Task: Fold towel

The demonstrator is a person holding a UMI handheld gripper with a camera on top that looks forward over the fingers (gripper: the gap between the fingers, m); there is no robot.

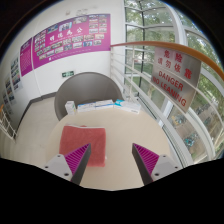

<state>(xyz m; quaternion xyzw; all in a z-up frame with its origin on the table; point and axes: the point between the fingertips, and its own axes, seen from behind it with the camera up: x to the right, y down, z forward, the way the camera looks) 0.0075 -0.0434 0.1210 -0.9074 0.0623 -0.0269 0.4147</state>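
A pink-red towel (85, 139) lies flat on the beige table (125, 135), folded into a rough rectangle. My gripper (112, 158) hovers above the table's near part with its fingers wide open and nothing between them. The left finger's magenta pad (79, 155) overlaps the towel's near edge in view; the right finger's pad (146, 156) is over bare table to the towel's right. The towel lies just ahead of the left finger.
A grey round-backed chair (85, 92) stands beyond the table's far end, with white and blue items (105, 104) on the table there. A glass railing with a red DANGER sign (170, 85) runs along the right. Posters (70, 40) hang on the far wall.
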